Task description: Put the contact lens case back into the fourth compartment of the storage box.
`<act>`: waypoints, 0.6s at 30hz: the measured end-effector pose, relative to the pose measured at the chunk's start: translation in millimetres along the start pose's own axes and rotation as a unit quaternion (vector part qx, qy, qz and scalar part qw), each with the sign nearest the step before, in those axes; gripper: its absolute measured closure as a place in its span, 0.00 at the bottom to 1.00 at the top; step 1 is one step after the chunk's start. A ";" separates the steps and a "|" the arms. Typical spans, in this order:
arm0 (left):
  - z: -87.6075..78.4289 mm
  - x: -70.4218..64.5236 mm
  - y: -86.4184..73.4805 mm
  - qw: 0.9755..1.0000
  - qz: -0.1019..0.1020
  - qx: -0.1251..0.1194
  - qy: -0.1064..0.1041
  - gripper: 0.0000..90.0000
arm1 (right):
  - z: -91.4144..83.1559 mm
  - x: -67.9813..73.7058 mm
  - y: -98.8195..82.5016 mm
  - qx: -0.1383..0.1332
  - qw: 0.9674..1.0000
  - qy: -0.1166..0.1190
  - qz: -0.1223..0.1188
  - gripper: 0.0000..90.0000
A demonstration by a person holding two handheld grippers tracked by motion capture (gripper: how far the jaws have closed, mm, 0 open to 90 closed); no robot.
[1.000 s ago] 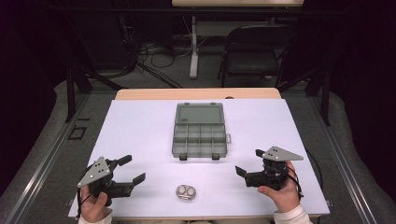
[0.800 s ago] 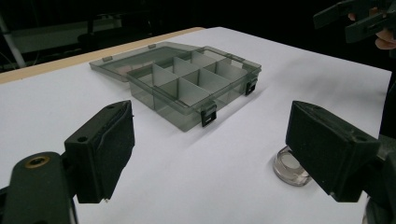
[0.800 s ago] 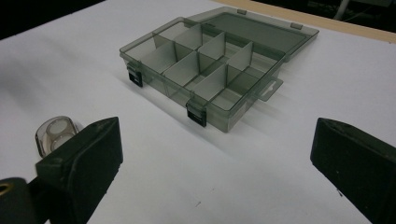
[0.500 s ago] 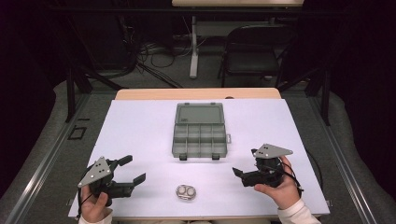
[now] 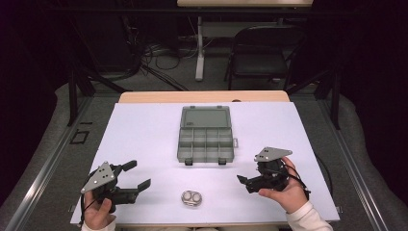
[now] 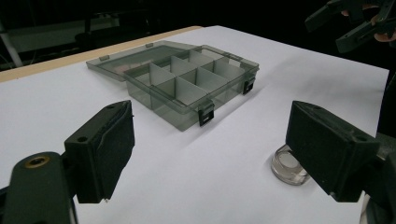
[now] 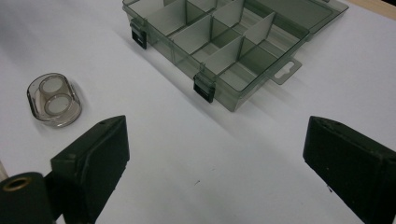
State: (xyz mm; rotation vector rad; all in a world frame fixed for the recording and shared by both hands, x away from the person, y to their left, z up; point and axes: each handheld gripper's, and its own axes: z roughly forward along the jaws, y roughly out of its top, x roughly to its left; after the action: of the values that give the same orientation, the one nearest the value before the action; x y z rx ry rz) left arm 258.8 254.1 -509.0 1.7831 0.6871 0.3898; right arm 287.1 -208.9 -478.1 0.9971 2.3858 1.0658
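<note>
A grey see-through compartment box [image 5: 204, 134] lies open at the middle of the white table, its lid flat behind it. A small clear oval case [image 5: 191, 198] with two round discs lies near the front edge. My left gripper [image 5: 137, 174] is at the front left, open and empty, pointing toward the case [image 6: 288, 165] and the box [image 6: 187, 88]. My right gripper [image 5: 244, 182] is at the front right, open. Its jaws have just been closing a little, with nothing between them. It looks over the case [image 7: 53, 100] and the box [image 7: 224, 42].
The white sheet [image 5: 144, 130] covers the table, with a strip of wood [image 5: 202, 96] bare along the far edge. Behind the table stand a black chair [image 5: 262, 53] and a white post among floor cables. The other hand's gripper [image 6: 355, 23] shows far off.
My right gripper has shifted slightly left, toward the middle of the table. The left gripper, the box and the small case have stayed where they were.
</note>
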 end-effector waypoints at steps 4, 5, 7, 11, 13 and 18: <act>-0.1 0.1 -0.1 1.000 -0.001 -0.001 0.000 0.18 | 2.1 1.4 2.7 0.015 1.000 0.007 -0.009 0.08; -0.1 0.2 -0.1 1.000 -0.001 -0.001 0.000 0.18 | 2.6 1.9 3.4 0.017 1.000 0.009 -0.013 0.08; 0.0 0.1 -0.1 1.000 -0.001 0.000 0.000 0.18 | 3.7 3.4 4.9 0.025 0.999 0.012 -0.020 0.08; 0.1 -0.2 0.0 1.000 0.000 0.000 0.000 0.18 | 6.4 6.9 7.9 0.036 0.999 0.022 -0.034 0.11; 0.0 -0.2 0.0 1.000 0.000 0.000 0.000 0.18 | 8.4 8.8 9.5 0.040 0.998 0.028 -0.038 0.11; 0.3 -0.7 0.1 1.000 0.001 0.001 0.002 0.18 | 15.4 15.3 13.8 0.046 0.997 0.045 -0.052 0.11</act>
State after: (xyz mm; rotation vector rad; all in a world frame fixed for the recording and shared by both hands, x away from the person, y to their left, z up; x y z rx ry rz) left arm 258.5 253.5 -509.0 1.7852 0.6887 0.3944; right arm 291.3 -183.5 -478.2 0.8621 2.5498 0.9905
